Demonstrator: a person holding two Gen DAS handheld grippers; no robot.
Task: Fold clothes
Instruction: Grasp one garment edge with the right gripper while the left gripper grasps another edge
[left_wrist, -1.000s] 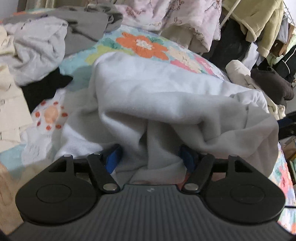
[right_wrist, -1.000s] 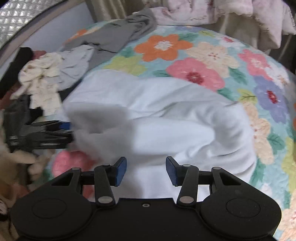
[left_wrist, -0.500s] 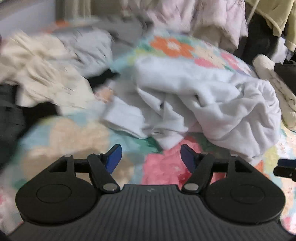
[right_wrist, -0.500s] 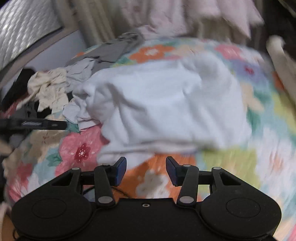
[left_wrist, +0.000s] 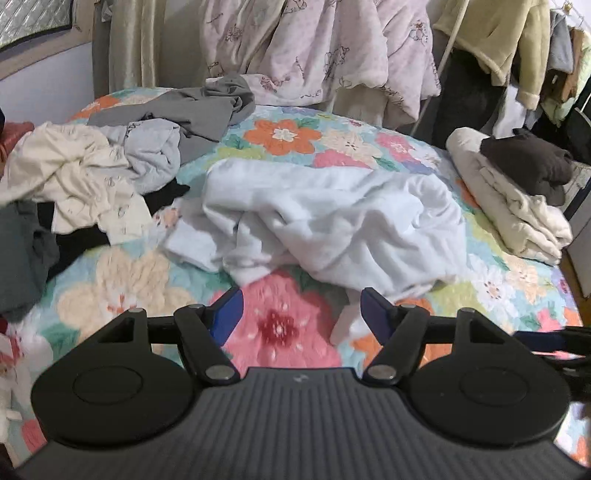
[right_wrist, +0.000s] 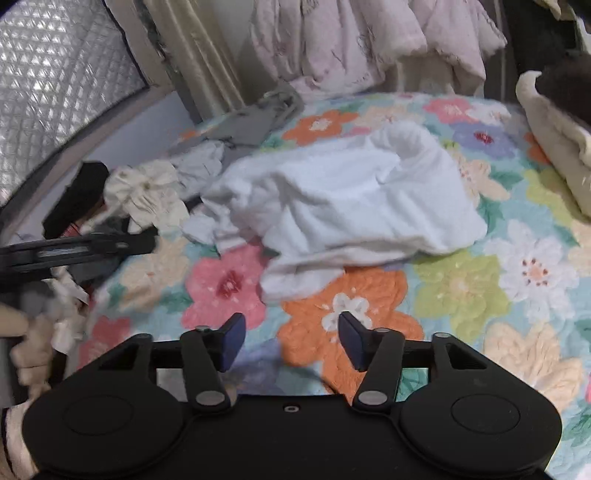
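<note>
White garment (left_wrist: 332, 225) lies bunched and rumpled in the middle of the bed, on the flowered quilt (left_wrist: 280, 325), and it serves as the landmark for everything else. Nearer the camera than that garment, the left gripper (left_wrist: 302, 306) hangs above a pink flower of the quilt with its blue-tipped fingers (left_wrist: 229, 308) spread wide and nothing between them; it does not touch the cloth. The right gripper (right_wrist: 291, 339) likewise sits short of the white garment (right_wrist: 347, 206), over an orange flower, its fingers (right_wrist: 351, 336) parted and empty. To the left of the garment lies a heap of unfolded clothes: a cream piece (left_wrist: 77, 184), a pale grey one (left_wrist: 151, 155) and a darker grey one (left_wrist: 192, 114) farther back, with black fabric (left_wrist: 74, 243) underneath. To the right of the garment, at the bed's edge, rests a folded cream stack (left_wrist: 513, 206) with a dark brown item (left_wrist: 528, 162) on top. Behind the garment, beyond the bed, a pink printed quilt (left_wrist: 314, 51) hangs down, and jackets hang on a rack at the far right. In the right wrist view the left gripper's body (right_wrist: 77, 247) shows as a dark bar to the left of the garment, and a hand (right_wrist: 33, 354) appears at the lower left edge.
</note>
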